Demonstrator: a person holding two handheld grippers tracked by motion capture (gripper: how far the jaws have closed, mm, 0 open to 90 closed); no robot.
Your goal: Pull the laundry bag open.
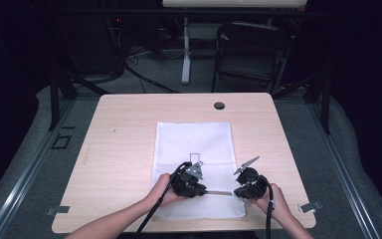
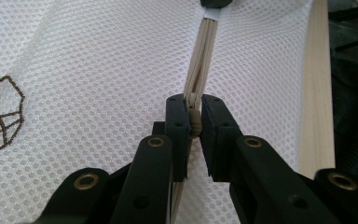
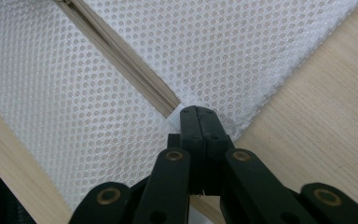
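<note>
Left gripper (image 2: 194,122) clamps the zipper pull (image 2: 195,122) of the white mesh bag (image 1: 193,144), which lies mid-table; right gripper (image 3: 197,114) pinches the bag's edge at the zipper's (image 3: 121,63) end. Bare table (image 1: 119,149) stays open on both sides of the bag. A brown outline logo (image 2: 0,119) marks the mesh; no lettering is readable.

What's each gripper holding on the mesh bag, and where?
Left gripper pinches the zipper pull on the white mesh bag. Right gripper clamps the bag at the zipper's end.
</note>
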